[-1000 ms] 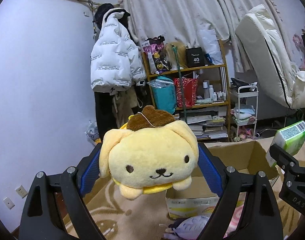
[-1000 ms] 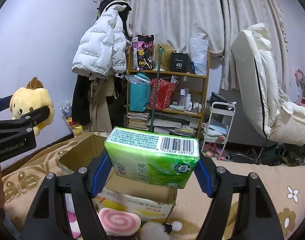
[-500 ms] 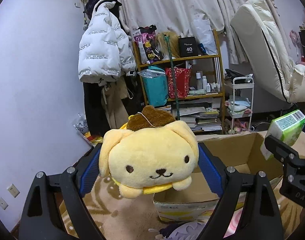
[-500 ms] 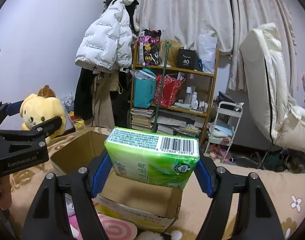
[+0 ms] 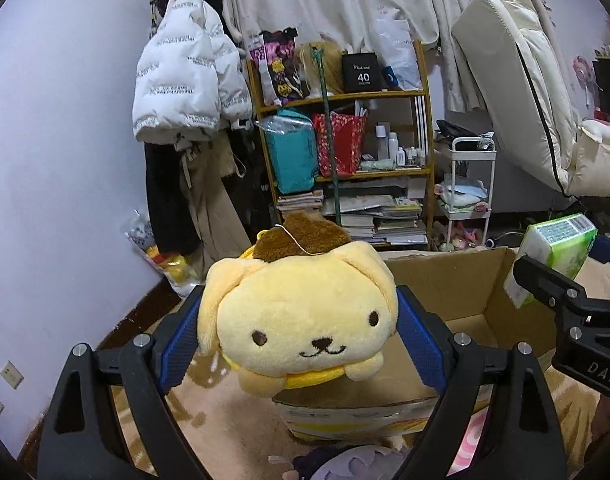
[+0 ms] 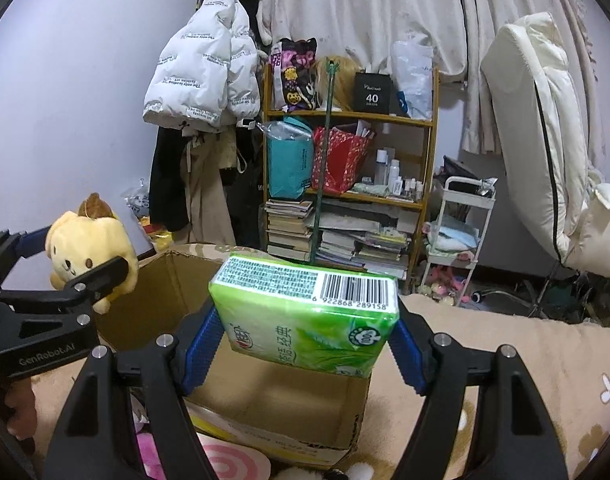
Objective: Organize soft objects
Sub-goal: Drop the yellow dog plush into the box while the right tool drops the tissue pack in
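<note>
My left gripper is shut on a yellow dog plush with a brown cap, held in the air at the left near corner of an open cardboard box. My right gripper is shut on a green tissue pack, held above the box's open inside. The plush and left gripper show at the left in the right wrist view. The tissue pack shows at the right in the left wrist view.
The box stands on a beige patterned blanket. A pink swirl cushion and a purple plush lie in front of it. Behind are a cluttered wooden shelf, a hanging white jacket, a white trolley and a cream chair.
Both grippers have moved forward and closer to the box, each still holding its object. The box looms larger and the tissue pack now hangs over its opening.
</note>
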A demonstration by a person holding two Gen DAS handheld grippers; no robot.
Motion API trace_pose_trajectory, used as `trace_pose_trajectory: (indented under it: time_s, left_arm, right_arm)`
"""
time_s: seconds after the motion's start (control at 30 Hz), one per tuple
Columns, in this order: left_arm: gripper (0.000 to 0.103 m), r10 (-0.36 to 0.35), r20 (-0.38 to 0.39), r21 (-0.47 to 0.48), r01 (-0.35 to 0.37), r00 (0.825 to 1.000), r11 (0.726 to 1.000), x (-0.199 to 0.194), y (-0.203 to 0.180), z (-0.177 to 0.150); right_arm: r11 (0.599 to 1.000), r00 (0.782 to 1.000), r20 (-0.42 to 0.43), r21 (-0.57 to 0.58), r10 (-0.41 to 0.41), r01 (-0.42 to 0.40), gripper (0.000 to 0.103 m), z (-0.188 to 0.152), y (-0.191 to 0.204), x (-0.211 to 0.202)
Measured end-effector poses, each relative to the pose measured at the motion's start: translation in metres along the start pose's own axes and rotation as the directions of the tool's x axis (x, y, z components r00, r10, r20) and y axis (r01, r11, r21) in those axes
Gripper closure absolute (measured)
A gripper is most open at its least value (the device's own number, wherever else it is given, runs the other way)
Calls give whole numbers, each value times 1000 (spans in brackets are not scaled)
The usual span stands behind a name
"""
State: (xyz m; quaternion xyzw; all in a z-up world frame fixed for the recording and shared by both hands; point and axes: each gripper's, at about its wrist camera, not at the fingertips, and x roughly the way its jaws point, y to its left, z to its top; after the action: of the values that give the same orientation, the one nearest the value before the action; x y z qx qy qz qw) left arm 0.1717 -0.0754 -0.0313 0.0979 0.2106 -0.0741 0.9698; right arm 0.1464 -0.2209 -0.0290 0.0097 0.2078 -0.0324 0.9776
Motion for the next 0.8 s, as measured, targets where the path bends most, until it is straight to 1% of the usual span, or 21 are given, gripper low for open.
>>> trace_pose_trajectory:
  time_s: [0.13,0.2,0.27,0.37,0.5,0.67,0.8]
  left_arm:
    - [13,-28,-19,-26,28,999,999,5,0,1]
    - [12,-29,-28,-28,28,999,999,6,-1,0]
    - [9,-28,-42,-34,27,999,999,9,-1,-2]
    - [9,-37,-57,-34,35,998,999,11,-2,-5]
    - [9,-34,-72,-9,33,997,999,12,-7,-8]
    - [9,-41,-82,-3,41,996,999,12,-9,-8]
    - [9,-27,-92,1,27,995,1000,12,-6,-8]
  right_arm:
    - [998,999,-24,50,37,-36,24,-3,-6,3]
    - [997,999,-30,70,39,-37,24,-5,-9,3]
    - [995,998,-37,87,52,-49,24,-6,-12,4]
    - [991,996,-50,110,78,-72,24,-9,-14,5]
    - [991,994,-60,104,94,-87,24,-11,-10,4]
    - [993,992,-79,74,95,-89,24,-13,-4,5]
    - [993,990,-101,66,103,-96,23,-15,-2,9]
